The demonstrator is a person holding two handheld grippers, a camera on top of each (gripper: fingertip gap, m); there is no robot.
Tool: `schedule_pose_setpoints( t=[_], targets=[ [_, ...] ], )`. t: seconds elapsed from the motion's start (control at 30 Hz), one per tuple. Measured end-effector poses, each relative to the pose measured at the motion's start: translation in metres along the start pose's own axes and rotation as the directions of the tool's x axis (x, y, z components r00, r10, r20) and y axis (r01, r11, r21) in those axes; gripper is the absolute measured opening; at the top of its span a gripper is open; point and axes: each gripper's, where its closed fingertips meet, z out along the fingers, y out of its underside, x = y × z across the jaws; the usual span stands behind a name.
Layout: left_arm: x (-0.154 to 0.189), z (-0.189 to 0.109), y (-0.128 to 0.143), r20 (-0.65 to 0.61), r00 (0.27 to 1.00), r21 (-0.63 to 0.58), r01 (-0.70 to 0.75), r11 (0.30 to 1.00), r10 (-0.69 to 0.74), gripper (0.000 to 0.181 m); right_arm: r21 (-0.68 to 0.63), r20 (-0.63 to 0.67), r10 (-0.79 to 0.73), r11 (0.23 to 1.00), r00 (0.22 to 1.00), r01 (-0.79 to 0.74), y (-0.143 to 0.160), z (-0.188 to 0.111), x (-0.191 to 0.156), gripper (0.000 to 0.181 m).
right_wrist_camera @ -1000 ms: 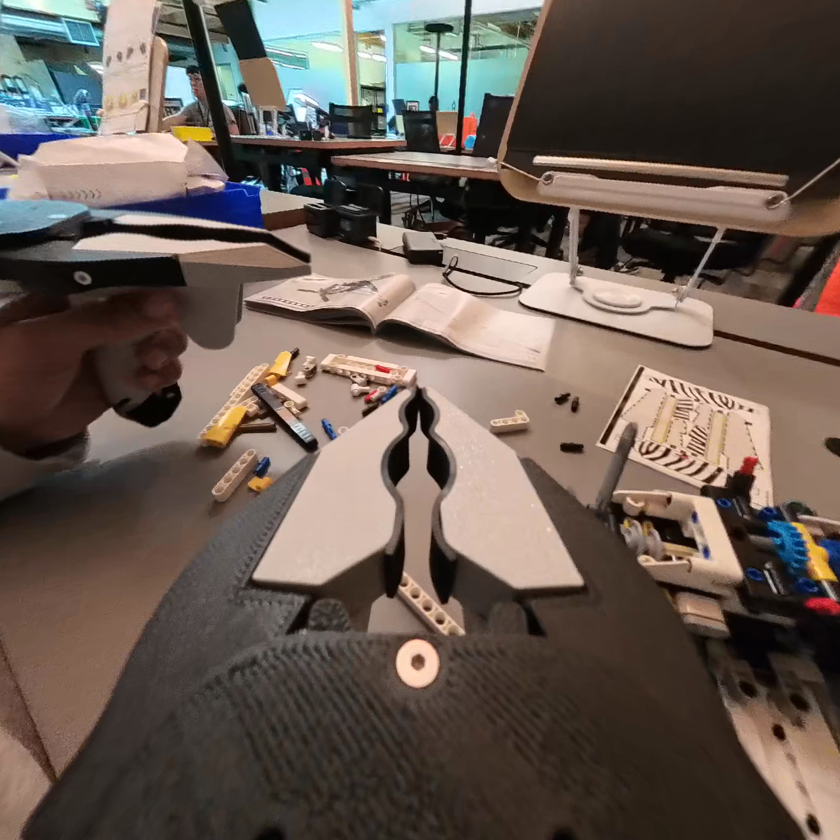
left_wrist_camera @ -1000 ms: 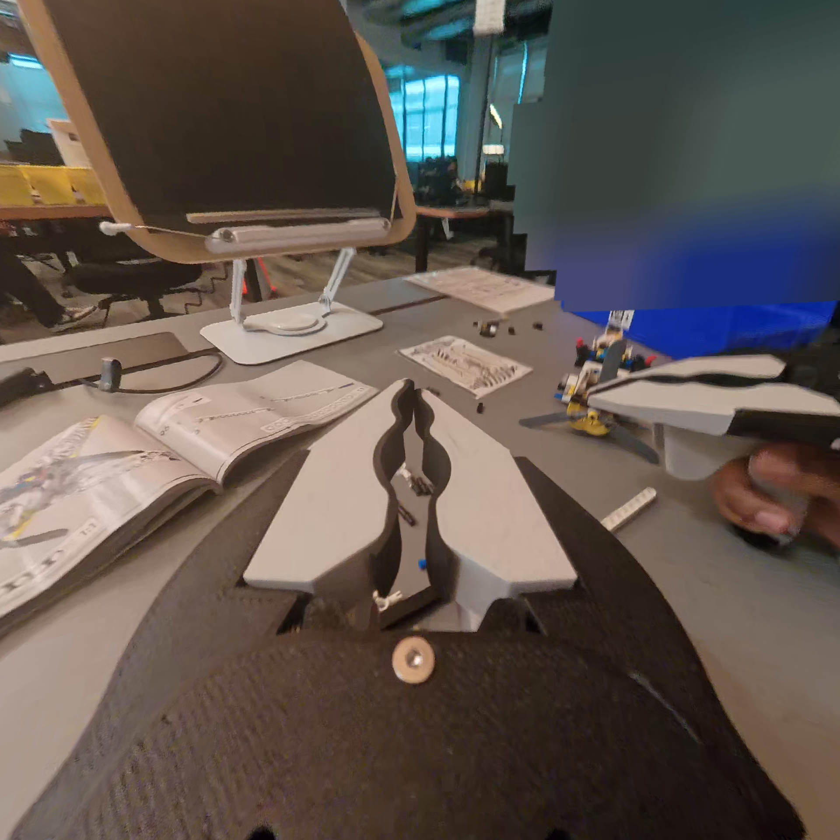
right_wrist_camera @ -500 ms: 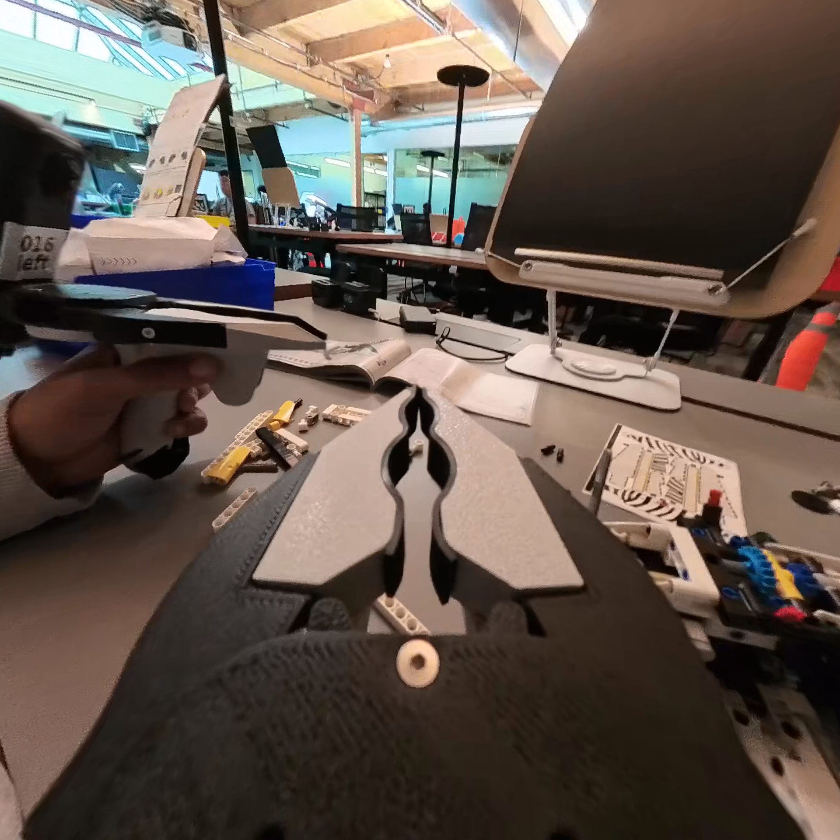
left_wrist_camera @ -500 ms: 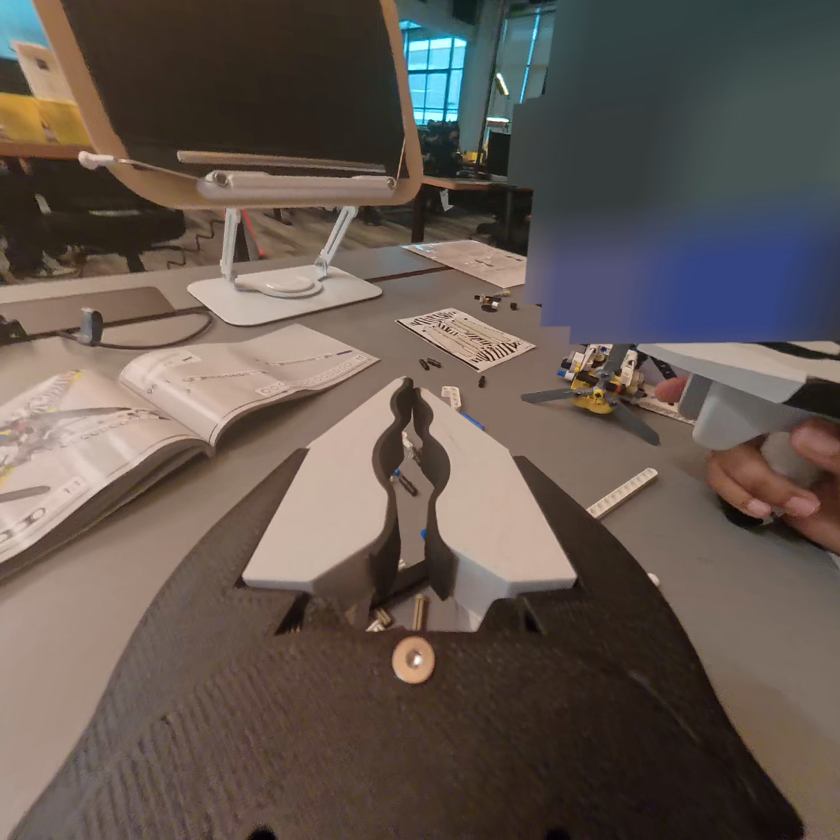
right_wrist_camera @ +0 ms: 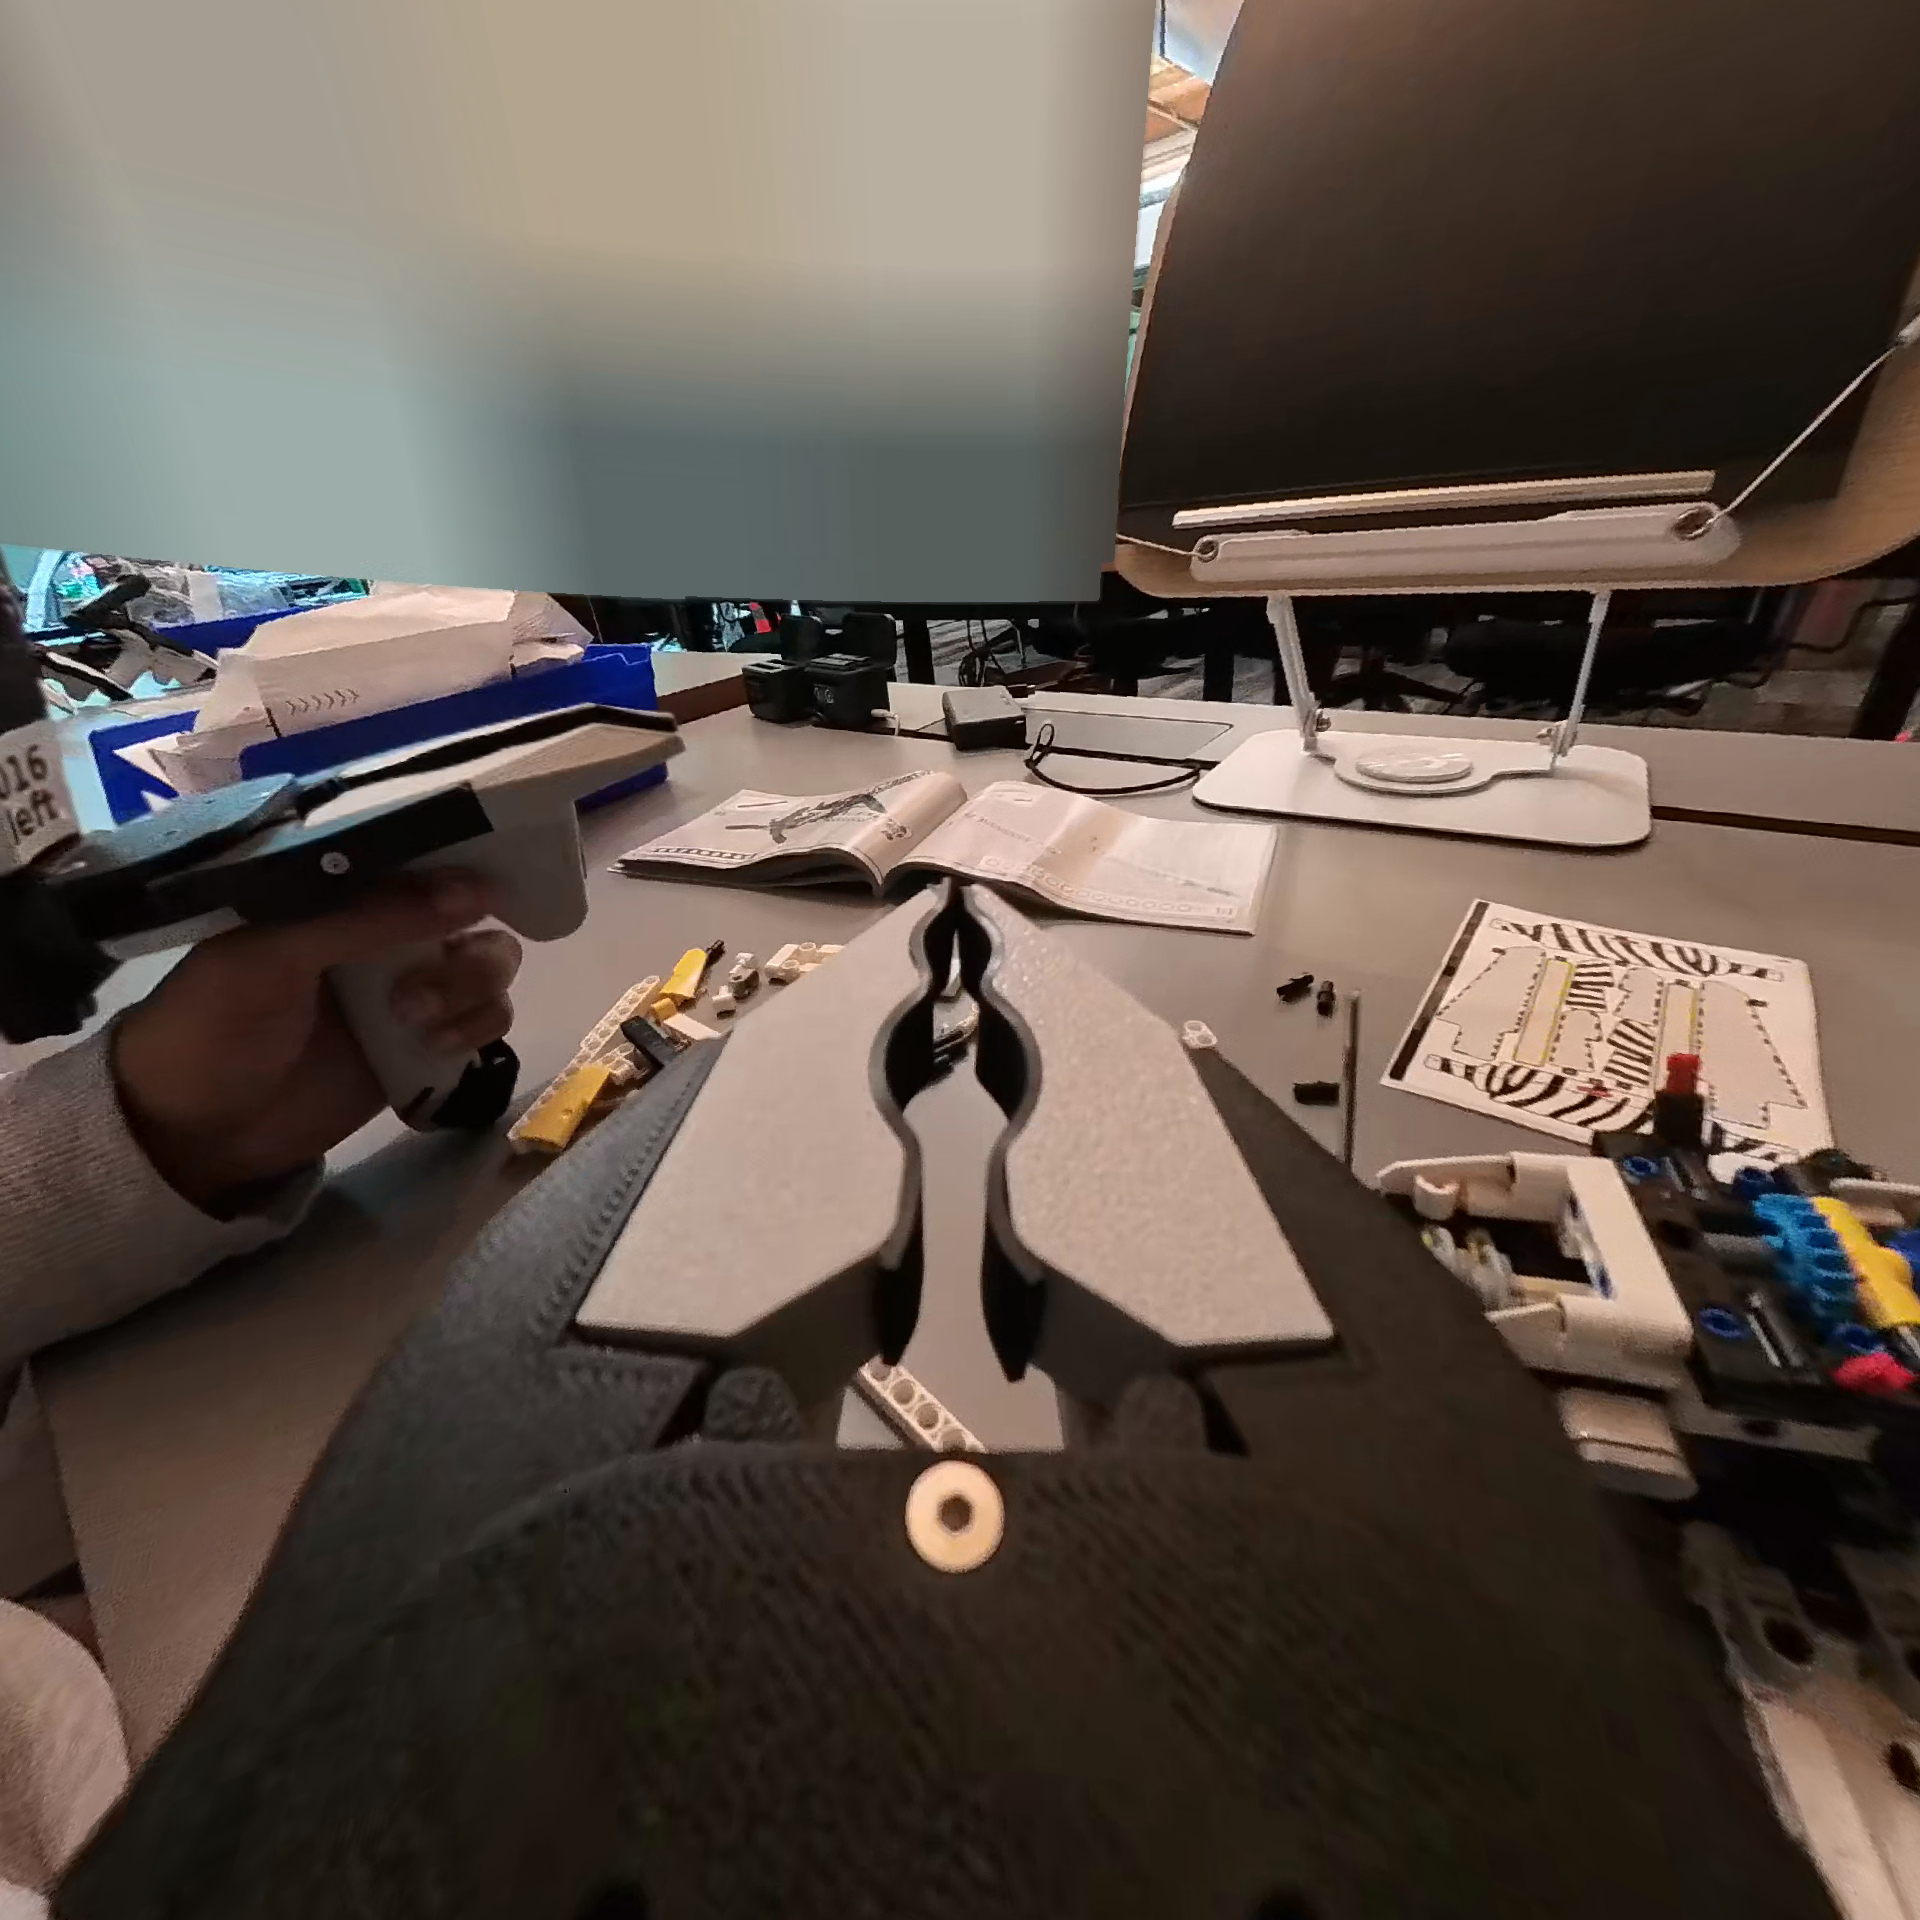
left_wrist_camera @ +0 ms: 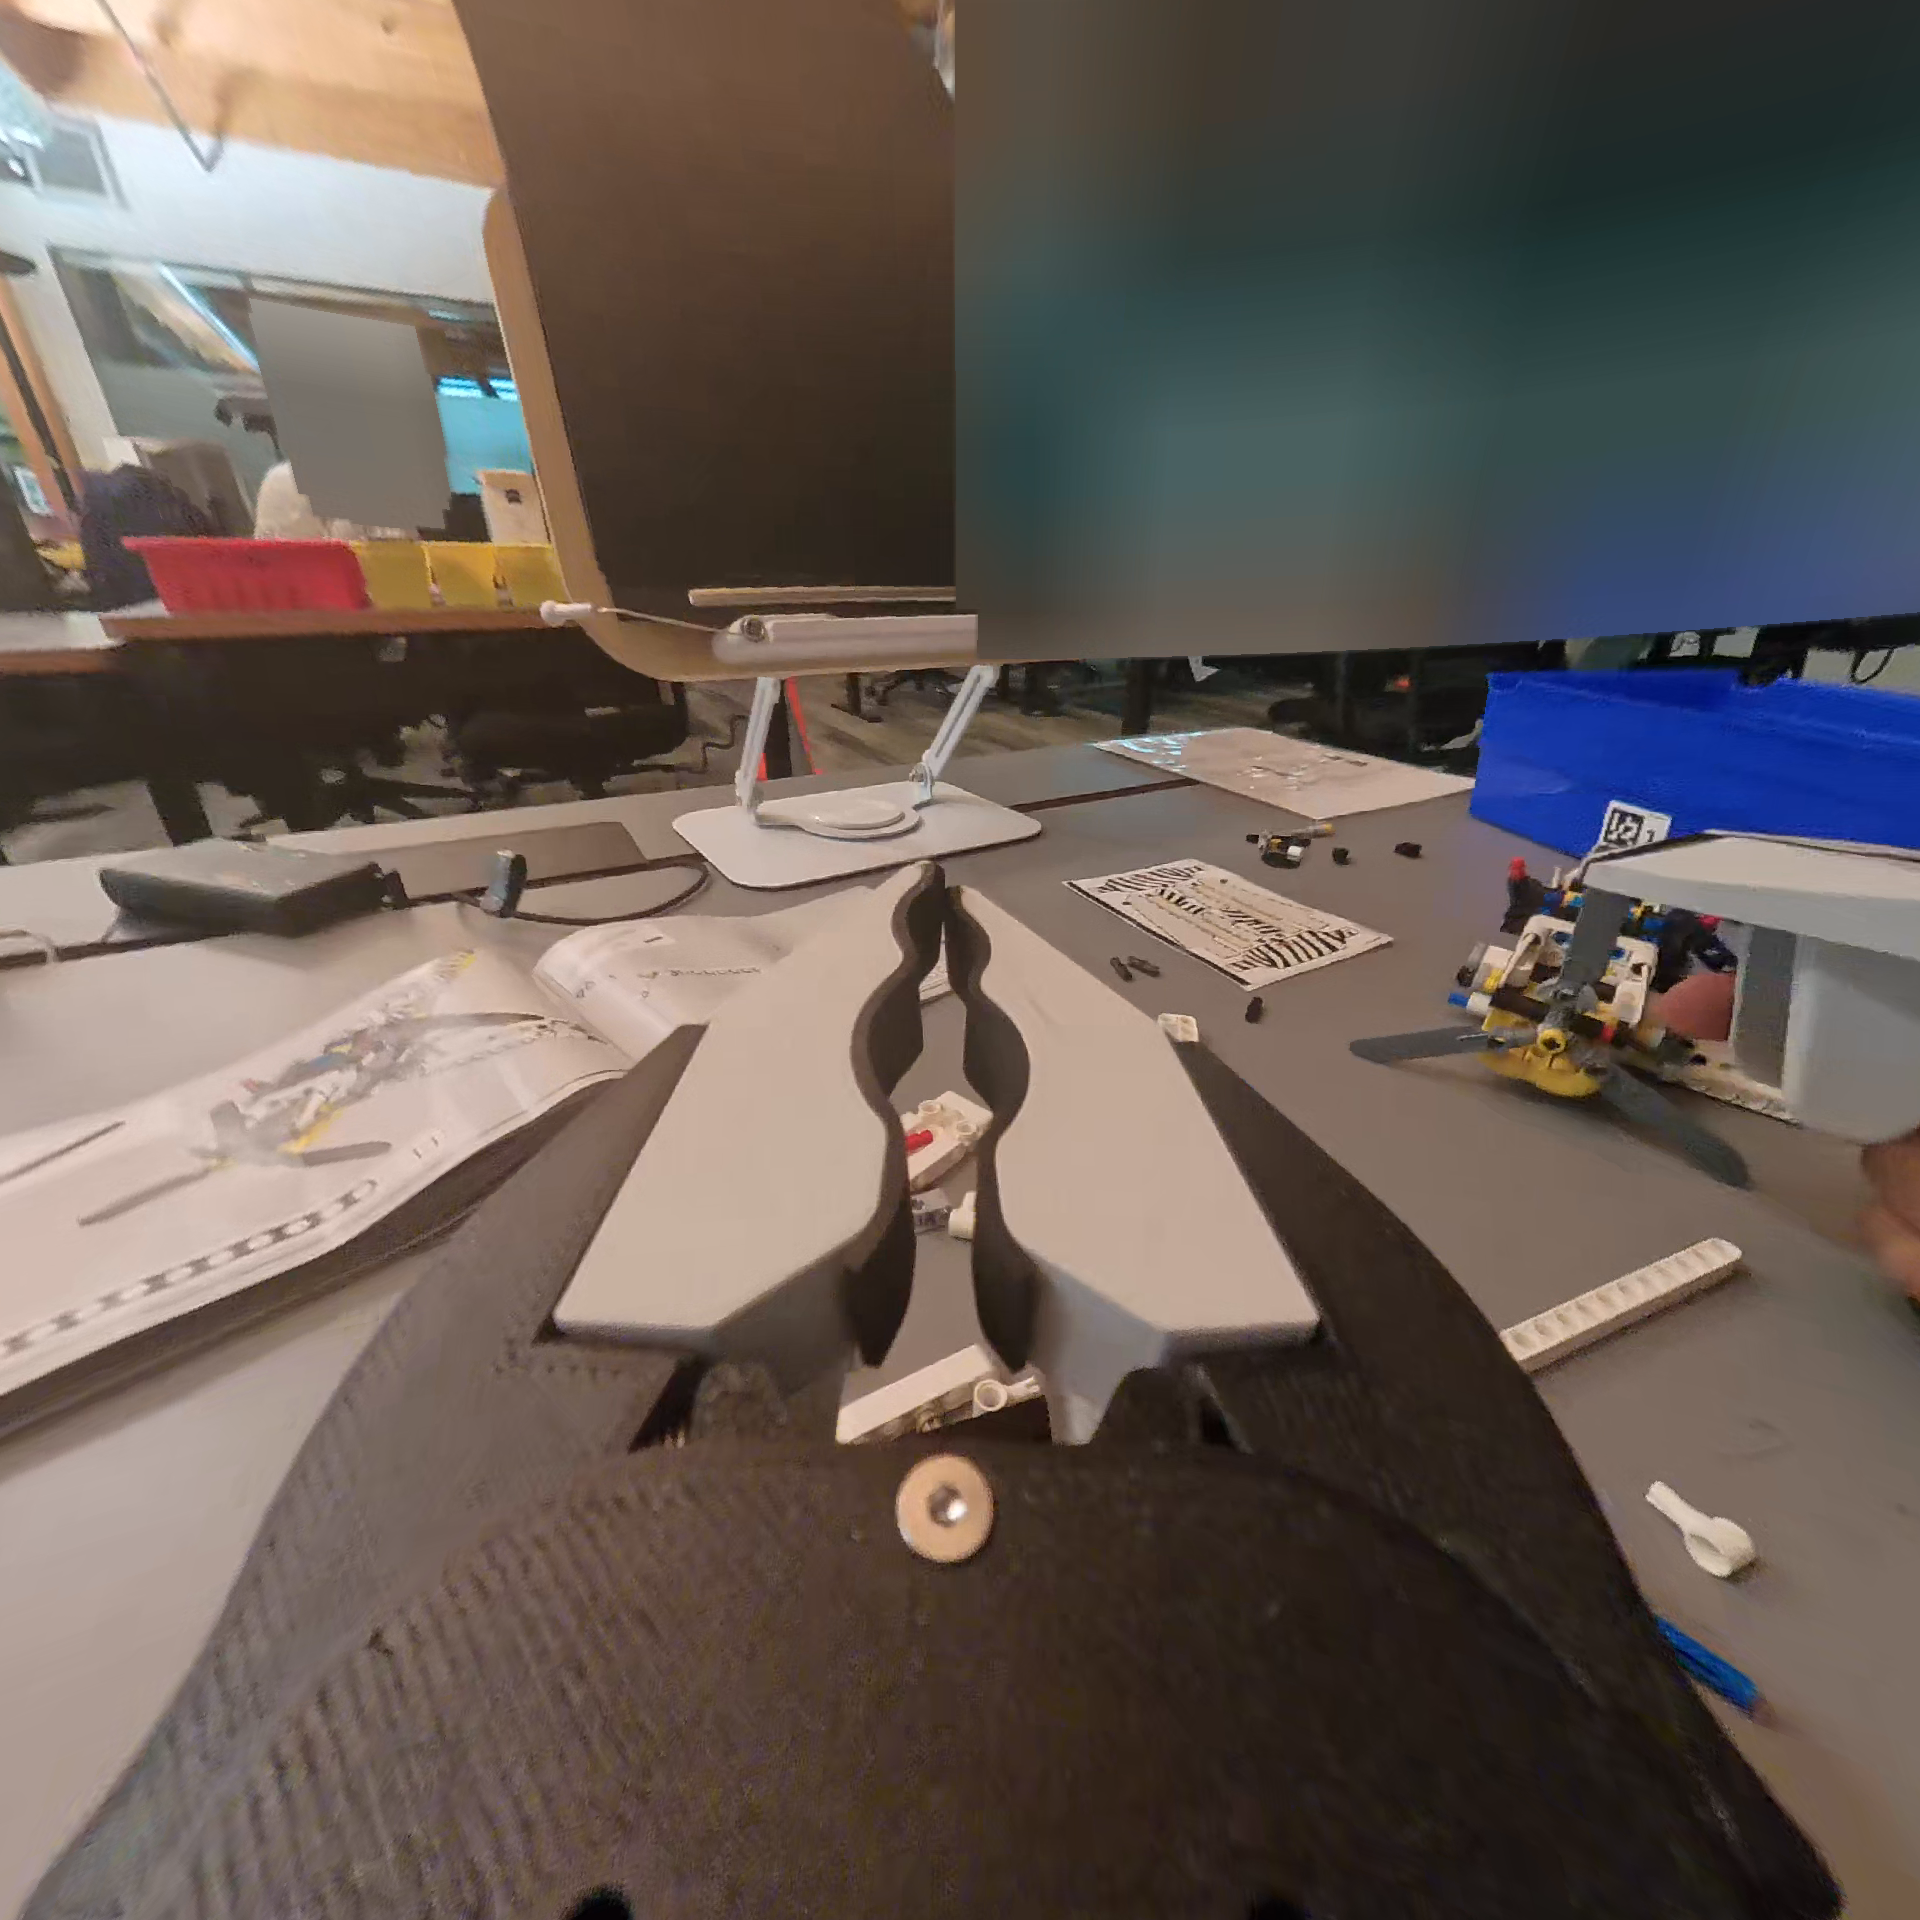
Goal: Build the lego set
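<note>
**Half-built lego model at the right of the tabletop**

The lego model [right_wrist_camera: 1704, 1278], white shell over black, blue and yellow parts, sits on the grey tabletop [right_wrist_camera: 1351, 914] just right of the right claw [right_wrist_camera: 958, 904]. Loose pieces [right_wrist_camera: 665, 1023] lie under the left claw [left_wrist_camera: 940, 883]. Both claws are pressed together, empty.

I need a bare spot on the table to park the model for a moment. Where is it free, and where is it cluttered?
Free: grey table near the left gripper's hand; also the strip between instruction booklet and sticker sheet, apart from a few black pins. Crowded: loose brick pile and around the model.
</note>
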Motion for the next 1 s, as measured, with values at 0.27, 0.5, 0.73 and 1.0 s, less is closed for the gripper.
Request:
schedule_pose_setpoints(
  t=[0.27, 0.5, 0.73, 1.0],
  targets=[
    [0.003, 0.002, 0.005, -0.038, 0.995, -0.036, 0.093, 0.995, -0.094, 0.0, -0.006, -0.005, 0.029, 1.0, 1.0, -0.029, 0.001, 0.002, 0.004, 0.0],
    [-0.004, 0.002, 0.006, -0.036, 0.986, -0.04, 0.161, 0.986, -0.163, 0.0, -0.004, 0.037, 0.001, 1.0, 0.999, -0.001, 0.001, 0.002, -0.004, 0.0],
    [-0.004, 0.002, 0.006, -0.032, 0.987, -0.039, 0.154, 0.987, -0.155, 0.0, 0.01, 0.082, -0.002, 1.0, 0.997, 0.001, -0.001, 0.0, -0.009, 0.0],
    [-0.002, 0.001, 0.005, -0.049, 0.982, -0.032, 0.179, 0.983, -0.18, 0.0, 0.018, 0.086, 0.014, 1.0, 0.996, -0.016, -0.002, -0.001, -0.008, 0.002]
  ],
)
